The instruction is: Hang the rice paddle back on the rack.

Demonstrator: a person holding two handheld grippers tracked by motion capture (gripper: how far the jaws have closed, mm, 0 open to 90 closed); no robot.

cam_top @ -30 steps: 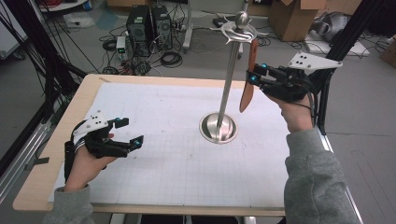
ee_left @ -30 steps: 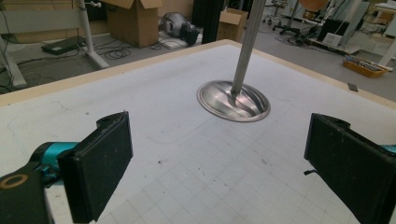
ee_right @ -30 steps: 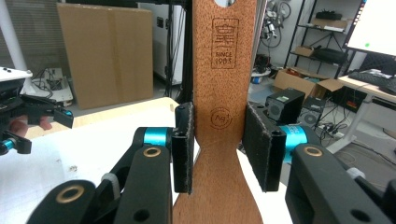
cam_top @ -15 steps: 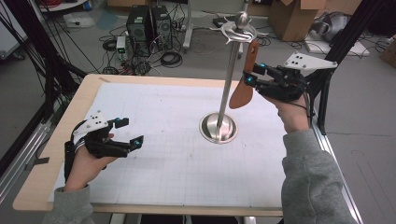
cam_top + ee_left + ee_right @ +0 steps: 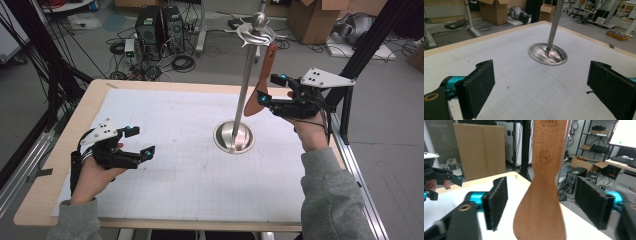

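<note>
A wooden spatula [image 5: 263,82] hangs by its handle end from a hook at the top of a tall metal stand [image 5: 246,85], its blade tilted toward the pole. My right gripper [image 5: 272,88] is at the blade. Its jaws have just been opening and now stand open, one on each side of the spatula [image 5: 544,195], pads clear of the wood. My left gripper [image 5: 143,141] rests at the table's left, open with nothing between its jaws [image 5: 541,95], and faces the stand's round base [image 5: 547,53].
The table [image 5: 60,165] carries a white gridded sheet with bare room around the stand's base [image 5: 233,136]. Behind it on the floor are computer towers [image 5: 160,22], cables and cardboard boxes [image 5: 310,20]. A black frame post [image 5: 370,45] rises at the right.
The right gripper's jaws went from shut on the spatula to wide apart. The spatula's blade swung left toward the pole. The left hand stayed put.
</note>
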